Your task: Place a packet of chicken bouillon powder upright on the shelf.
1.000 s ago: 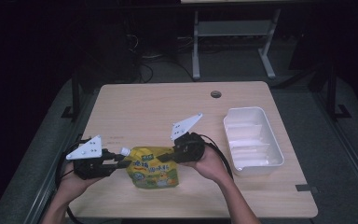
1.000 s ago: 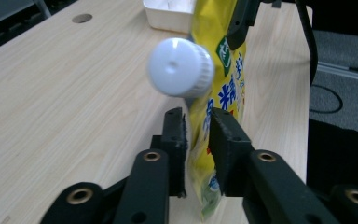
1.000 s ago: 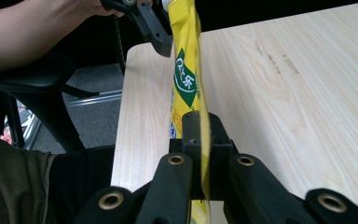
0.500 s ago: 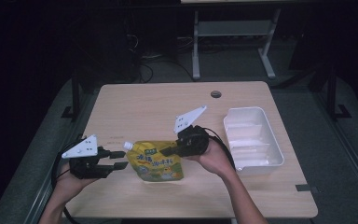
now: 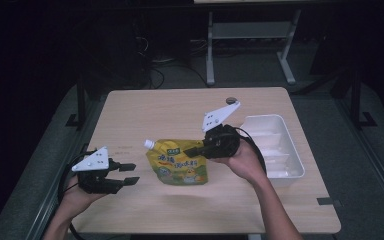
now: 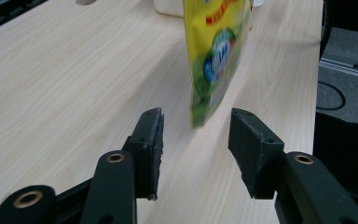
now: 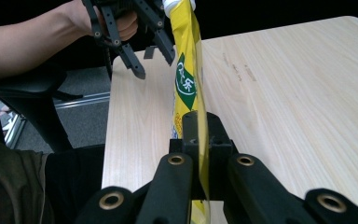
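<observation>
A yellow spouted pouch (image 5: pixel 177 164) with green print and a white cap hangs above the table's middle. My right gripper (image 5: pixel 190 150) is shut on the pouch's right edge; in the right gripper view the pouch (image 7: pixel 189 84) runs edge-on between the closed jaws of that gripper (image 7: pixel 200 140). My left gripper (image 5: pixel 128 173) stands open near the front left of the table, apart from the pouch. In the left gripper view the pouch's lower corner (image 6: pixel 214 60) hangs just beyond the open left gripper (image 6: pixel 196 140), clear of the tabletop.
A white rectangular tray (image 5: pixel 292 150) sits at the table's right side. A small round hole (image 5: pixel 231 99) marks the far edge of the wooden table (image 5: pixel 155 110). A metal rack (image 5: pixel 250 35) stands behind the table.
My right gripper has lifted the pouch and carried it slightly right. My left gripper has let go, drawn back to the left and toward the front edge, and now stands open.
</observation>
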Demonstrator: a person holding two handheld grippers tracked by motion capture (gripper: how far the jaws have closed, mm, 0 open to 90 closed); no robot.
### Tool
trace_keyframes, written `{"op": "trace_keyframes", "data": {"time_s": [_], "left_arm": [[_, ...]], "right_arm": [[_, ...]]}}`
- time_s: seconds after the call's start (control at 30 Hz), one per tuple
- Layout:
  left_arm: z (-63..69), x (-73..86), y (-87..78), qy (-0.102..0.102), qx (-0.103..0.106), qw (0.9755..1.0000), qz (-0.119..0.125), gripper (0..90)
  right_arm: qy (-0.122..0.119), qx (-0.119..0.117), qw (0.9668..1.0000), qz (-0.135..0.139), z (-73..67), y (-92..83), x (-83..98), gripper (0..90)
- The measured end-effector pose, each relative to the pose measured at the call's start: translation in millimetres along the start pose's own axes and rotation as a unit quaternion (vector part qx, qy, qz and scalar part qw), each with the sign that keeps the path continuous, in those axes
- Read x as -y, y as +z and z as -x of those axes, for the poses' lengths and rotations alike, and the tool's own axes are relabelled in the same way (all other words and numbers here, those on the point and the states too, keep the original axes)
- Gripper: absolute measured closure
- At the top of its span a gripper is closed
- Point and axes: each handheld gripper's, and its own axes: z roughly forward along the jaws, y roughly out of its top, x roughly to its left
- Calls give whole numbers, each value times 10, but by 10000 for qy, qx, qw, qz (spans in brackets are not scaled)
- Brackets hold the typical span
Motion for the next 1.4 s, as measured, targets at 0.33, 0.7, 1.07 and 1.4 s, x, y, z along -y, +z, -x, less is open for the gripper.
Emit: {"op": "trace_keyframes", "data": {"time_s": [0.33, 0.7, 1.07, 1.4], "left_arm": [[0, 23, 60, -30, 61, 10000, -58, 489], [1, 24, 71, -31, 64, 9999, -102, 460], [21, -5, 78, -62, 107, 9999, -65, 435], [17, 12, 102, -54, 81, 9999, -131, 397]], "right_arm": [[79, 189, 9998, 47, 24, -281, 20, 898], [77, 449, 9989, 90, 42, -620, -12, 898], [199, 726, 9970, 159, 96, -972, 60, 898], [304, 871, 9956, 177, 135, -1180, 185, 897]]}}
